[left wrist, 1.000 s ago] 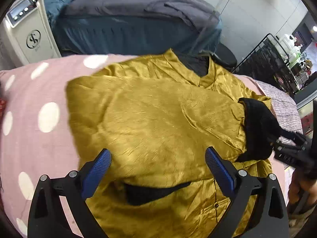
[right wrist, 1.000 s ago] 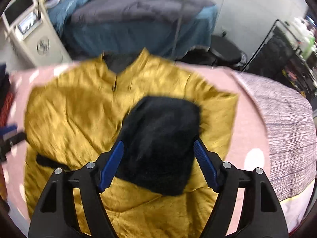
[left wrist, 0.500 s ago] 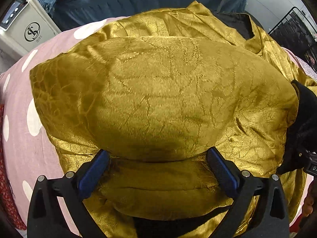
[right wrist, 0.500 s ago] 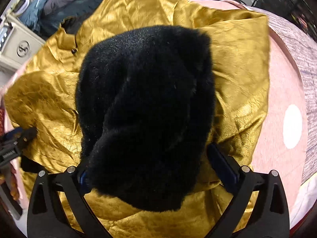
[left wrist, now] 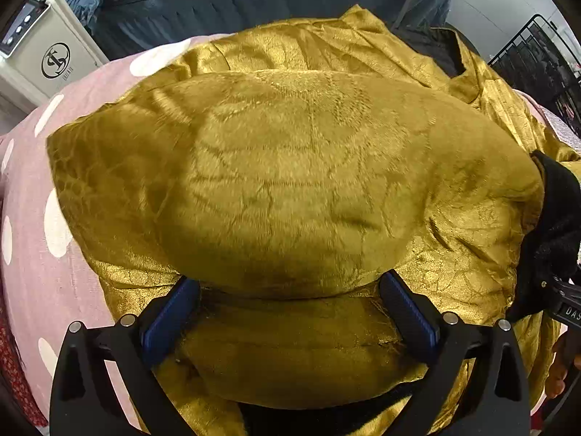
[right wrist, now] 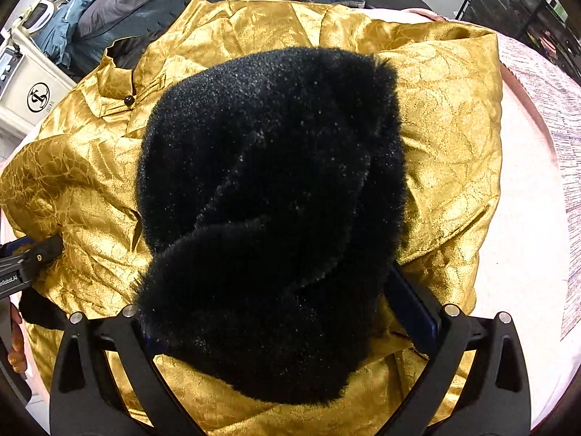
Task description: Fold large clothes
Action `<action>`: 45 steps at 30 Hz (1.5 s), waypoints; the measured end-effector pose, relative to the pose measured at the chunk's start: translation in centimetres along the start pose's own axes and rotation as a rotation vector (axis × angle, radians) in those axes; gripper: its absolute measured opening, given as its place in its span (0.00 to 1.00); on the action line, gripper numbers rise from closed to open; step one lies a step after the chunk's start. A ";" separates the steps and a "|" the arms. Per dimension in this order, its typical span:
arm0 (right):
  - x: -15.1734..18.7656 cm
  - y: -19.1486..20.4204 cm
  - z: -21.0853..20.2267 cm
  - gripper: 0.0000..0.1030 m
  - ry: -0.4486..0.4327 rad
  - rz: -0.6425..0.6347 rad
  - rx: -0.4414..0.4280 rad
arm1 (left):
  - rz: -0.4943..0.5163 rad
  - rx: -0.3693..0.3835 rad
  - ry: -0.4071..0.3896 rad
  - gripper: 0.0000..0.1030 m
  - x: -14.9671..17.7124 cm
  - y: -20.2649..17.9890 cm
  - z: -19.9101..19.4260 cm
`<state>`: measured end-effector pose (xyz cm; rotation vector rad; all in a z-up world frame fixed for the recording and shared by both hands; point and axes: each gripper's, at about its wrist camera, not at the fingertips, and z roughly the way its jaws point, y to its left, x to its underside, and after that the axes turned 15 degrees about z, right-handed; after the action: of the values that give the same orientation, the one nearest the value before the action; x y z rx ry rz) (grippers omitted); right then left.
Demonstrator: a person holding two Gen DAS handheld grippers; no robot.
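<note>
A gold brocade jacket (left wrist: 290,167) lies spread over a pink spread with white dots (left wrist: 40,225) on the surface. In the left wrist view a rounded fold of the gold cloth bulges up directly ahead of the left tongs (left wrist: 288,303), filling the picture from 9 o'clock to 3 o'clock. The two blue pads (left wrist: 169,318) stand wide apart, one at 7 o'clock and one at 5 o'clock, with the lower edge of the fold lying across the gap between them; the jaws are spread and clamp nothing.

In the right wrist view the jacket's black fur cuff (right wrist: 268,210) sits at the centre, heaped over the gap of the right tongs (right wrist: 279,312) and hiding most of the near pad at 7 o'clock. The other blue pad (right wrist: 410,301) shows at 5 o'clock, set well away from its partner, so these jaws are also spread, with the fur draped between and over them. Gold cloth (right wrist: 446,138) surrounds the fur on all sides. The collar with a dark button (right wrist: 129,100) lies at 10 o'clock. The left tongs' tip (right wrist: 32,258) touches the cloth at 9 o'clock.
</note>
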<state>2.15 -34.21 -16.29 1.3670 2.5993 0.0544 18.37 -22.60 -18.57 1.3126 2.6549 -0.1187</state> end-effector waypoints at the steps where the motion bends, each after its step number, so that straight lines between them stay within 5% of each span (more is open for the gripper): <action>1: -0.4 -0.3 -0.4 0.96 0.016 0.001 -0.009 | -0.006 0.008 -0.008 0.94 0.1 0.1 -0.6; 7: -0.9 -2.9 -7.2 0.95 -0.183 0.028 -0.059 | -0.022 0.042 -0.168 0.94 1.3 1.3 -6.5; 13: 0.1 -4.4 -10.9 0.95 -0.206 0.011 -0.111 | -0.037 0.043 -0.223 0.94 5.1 2.4 -10.2; 24: 7.4 -13.3 -8.8 0.95 -0.013 0.157 -0.090 | -0.248 0.170 -0.061 0.94 19.6 5.9 -9.5; 30: 11.8 -16.2 -7.6 0.95 0.078 0.171 -0.109 | -0.414 0.207 -0.062 0.94 24.8 8.6 -8.9; 34: 13.1 -17.4 -7.7 0.91 0.083 0.153 -0.127 | -0.480 0.266 -0.100 0.91 27.0 10.0 -9.1; 38: 14.4 -19.9 -7.4 0.81 0.100 0.211 -0.146 | -0.457 0.303 -0.099 0.83 28.3 10.0 -9.0; 45: 16.0 -22.4 -7.0 0.79 0.127 0.282 -0.159 | -0.440 0.419 -0.073 0.81 29.2 8.0 -7.1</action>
<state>-26.25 -33.43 -14.86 1.7063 2.4155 0.3930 6.44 6.11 -17.24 0.7586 2.9053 -0.7995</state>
